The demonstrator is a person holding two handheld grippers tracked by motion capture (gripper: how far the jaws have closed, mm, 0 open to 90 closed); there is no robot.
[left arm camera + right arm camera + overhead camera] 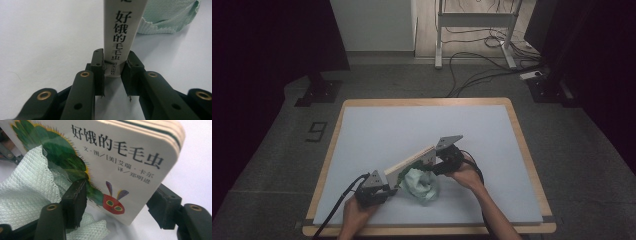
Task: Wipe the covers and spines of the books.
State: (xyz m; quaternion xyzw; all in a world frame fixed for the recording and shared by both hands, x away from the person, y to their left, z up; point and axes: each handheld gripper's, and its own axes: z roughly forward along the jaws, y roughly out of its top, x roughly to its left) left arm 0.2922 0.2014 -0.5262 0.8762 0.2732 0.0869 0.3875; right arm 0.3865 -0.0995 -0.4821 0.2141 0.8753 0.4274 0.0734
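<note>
A board book (409, 162) with a caterpillar on its cover (120, 157) stands on its long edge, slanting across the white mat. My left gripper (387, 185) is shut on the lower end of its spine (125, 25), both pads pressed to its sides in the left gripper view (113, 58). My right gripper (433, 165) straddles the book's far corner (117, 200). One pad lies over the cover by the caterpillar, and the other stands just off the back, so the jaws are open. A pale green waffle cloth (422, 186) lies crumpled beside the book (25, 195) (170, 15).
The white mat (412, 125) covers a wooden table (527, 150). Black cables trail from both grippers toward the near edge. On the floor beyond the table are cables and a metal stand (474, 20).
</note>
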